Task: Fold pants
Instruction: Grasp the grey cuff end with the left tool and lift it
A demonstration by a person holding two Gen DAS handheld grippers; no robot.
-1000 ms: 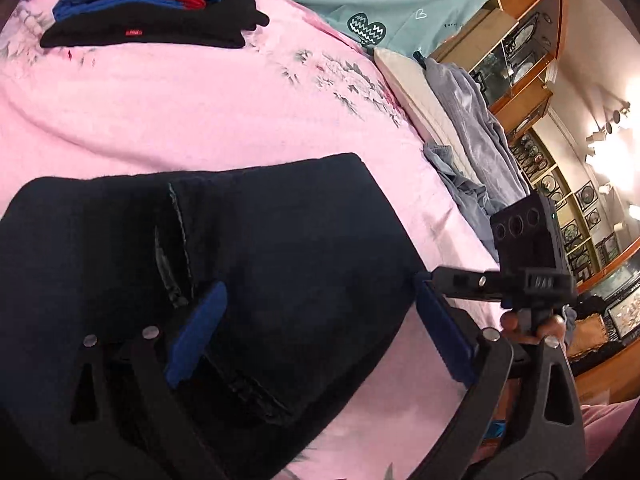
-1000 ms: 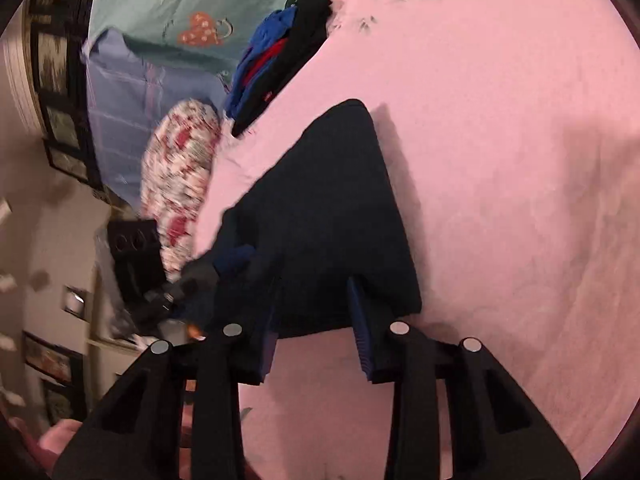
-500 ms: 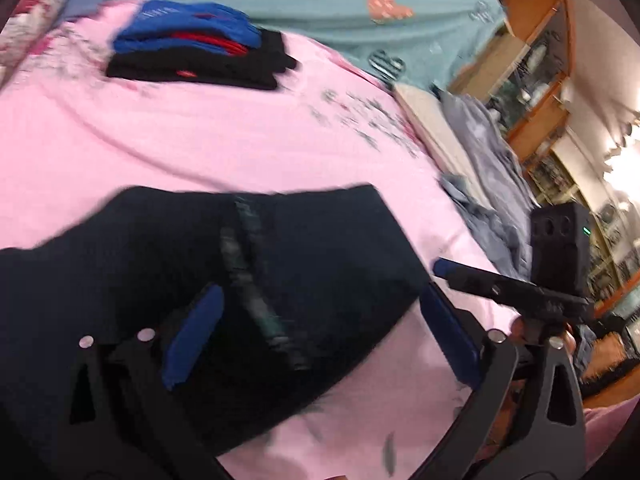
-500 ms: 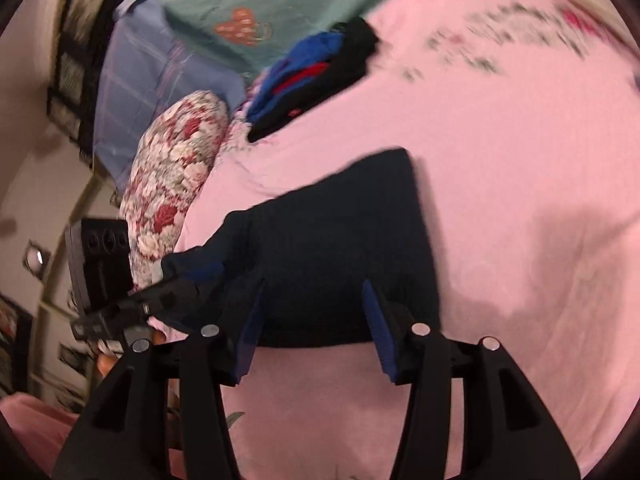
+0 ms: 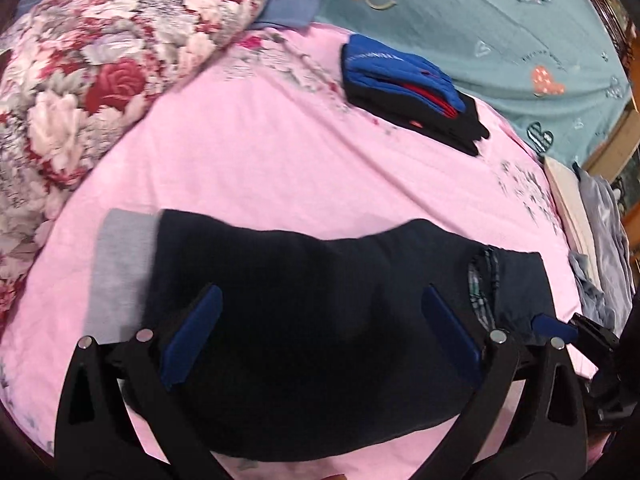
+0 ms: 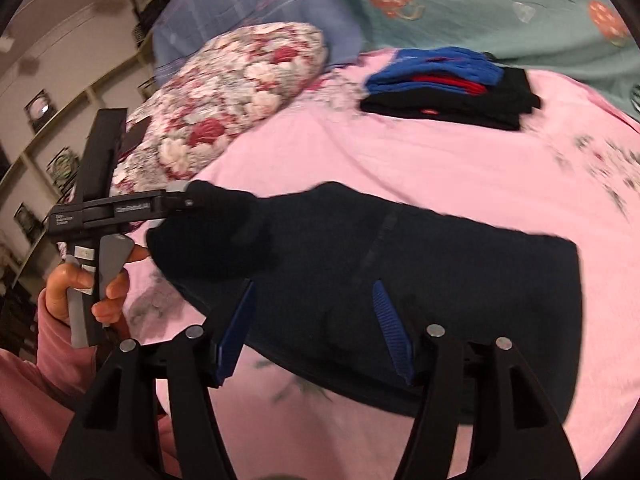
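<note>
Dark navy pants (image 5: 328, 320) lie folded in a wide band across the pink bedsheet (image 5: 280, 160), with a grey patch (image 5: 120, 264) showing at their left end. My left gripper (image 5: 320, 292) hovers over their middle, jaws wide open, nothing pressed between the blue pads. In the right wrist view the pants (image 6: 440, 300) lie below my right gripper (image 6: 313, 285). Its jaws are opening, and the pads stand clear of the cloth. The left gripper (image 6: 176, 204) shows there at the pants' left end. A blue pad (image 5: 554, 326) of the right one shows at their right end.
A stack of folded blue, red and black clothes (image 5: 408, 92) lies farther up the bed. A floral quilt (image 5: 100, 72) is bundled at the left. A teal sheet (image 5: 500, 20) hangs behind. Grey-blue garments (image 5: 600, 232) lie at the right edge. A hand in a pink sleeve (image 6: 80, 292) holds the left tool.
Both views have swung and rolled to face the head of the bed. The right jaws have widened and let go of the pants' edge. Both grippers have drawn back from the cloth.
</note>
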